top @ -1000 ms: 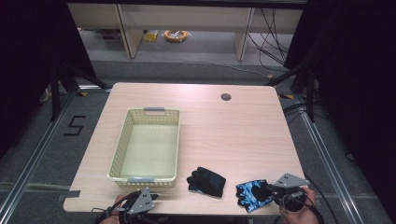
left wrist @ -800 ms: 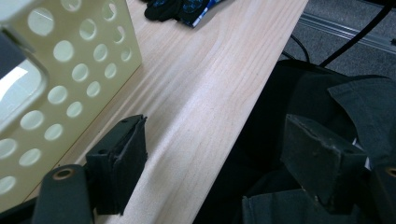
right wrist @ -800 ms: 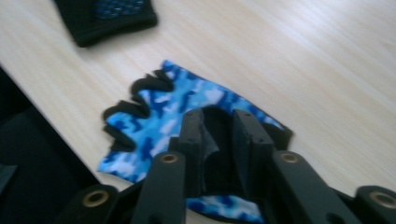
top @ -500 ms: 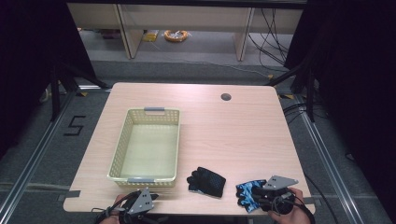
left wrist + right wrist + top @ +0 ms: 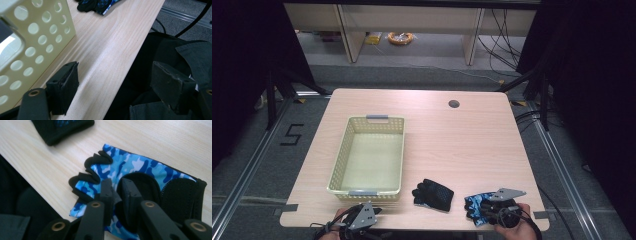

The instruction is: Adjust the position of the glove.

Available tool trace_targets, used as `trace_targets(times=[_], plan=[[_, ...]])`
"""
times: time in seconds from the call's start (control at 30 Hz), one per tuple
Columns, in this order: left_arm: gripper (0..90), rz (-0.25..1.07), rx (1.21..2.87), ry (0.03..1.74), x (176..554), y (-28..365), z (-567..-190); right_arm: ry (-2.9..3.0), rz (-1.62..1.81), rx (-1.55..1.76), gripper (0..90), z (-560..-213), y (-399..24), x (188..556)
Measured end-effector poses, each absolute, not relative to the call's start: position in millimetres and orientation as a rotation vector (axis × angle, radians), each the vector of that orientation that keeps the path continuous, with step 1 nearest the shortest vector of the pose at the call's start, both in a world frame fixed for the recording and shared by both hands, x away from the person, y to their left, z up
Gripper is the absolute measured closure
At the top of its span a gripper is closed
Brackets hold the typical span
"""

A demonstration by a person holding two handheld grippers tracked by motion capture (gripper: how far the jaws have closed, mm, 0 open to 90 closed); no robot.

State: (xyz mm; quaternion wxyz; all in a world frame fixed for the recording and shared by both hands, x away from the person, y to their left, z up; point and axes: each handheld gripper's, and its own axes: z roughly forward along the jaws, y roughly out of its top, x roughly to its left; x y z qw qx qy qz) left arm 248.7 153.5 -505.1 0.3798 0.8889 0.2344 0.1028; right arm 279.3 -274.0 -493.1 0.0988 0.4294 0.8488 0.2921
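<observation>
A blue camouflage fingerless glove [image 5: 475, 206] [image 5: 140, 168] lies at the table's front right edge. My right gripper [image 5: 486, 210] [image 5: 116, 187] is down on it. Its jaws have just been closing and now pinch a fold of the glove's black palm fabric. A black glove [image 5: 433, 194] [image 5: 62, 127] [image 5: 95, 4] lies flat just left of it. My left gripper [image 5: 374, 212] [image 5: 117, 75] hovers open at the front edge, beside the near corner of the cream perforated basket [image 5: 341, 170] [image 5: 37, 37], with nothing between its jaws.
The basket has nothing in it and takes up the table's left half. A round cable hole [image 5: 454, 104] sits at the far right of the wooden tabletop [image 5: 462, 145]. The person's dark clothing lies just below the front edge.
My right gripper has shifted slightly left and lower onto the blue glove, which stays near the front edge. The left gripper, basket and black glove have not moved.
</observation>
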Motion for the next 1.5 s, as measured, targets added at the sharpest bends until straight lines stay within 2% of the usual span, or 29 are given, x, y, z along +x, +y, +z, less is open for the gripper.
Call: trace_targets(times=[0.03,0.37,0.7,0.93,1.27,1.33,1.5], plan=[[21.9,0.245,2.254,0.606,248.3,152.9,-505.6,2.451,0.946,1.326,89.0,-493.6,-275.5,278.5],[22.0,0.242,2.271,0.607,250.2,153.8,-505.8,2.26,1.171,1.389,89.2,-477.1,-283.6,279.0],[22.0,0.249,2.238,0.625,248.7,153.4,-505.3,2.152,1.443,1.384,89.2,-451.9,-241.4,278.9],[22.0,0.27,2.263,0.609,249.1,154.7,-503.6,2.204,1.449,1.396,89.1,-457.7,-194.5,287.0],[22.0,0.249,2.249,0.612,248.6,153.1,-503.6,2.24,1.395,1.315,89.1,-463.2,-165.2,297.6],[22.0,0.269,2.246,0.61,247.7,152.7,-503.2,2.251,1.399,1.387,89.1,-463.7,-155.2,295.5],[22.0,0.249,2.247,0.605,247.2,150.9,-503.5,2.307,1.321,1.309,89.0,-476.5,-143.6,304.1]])
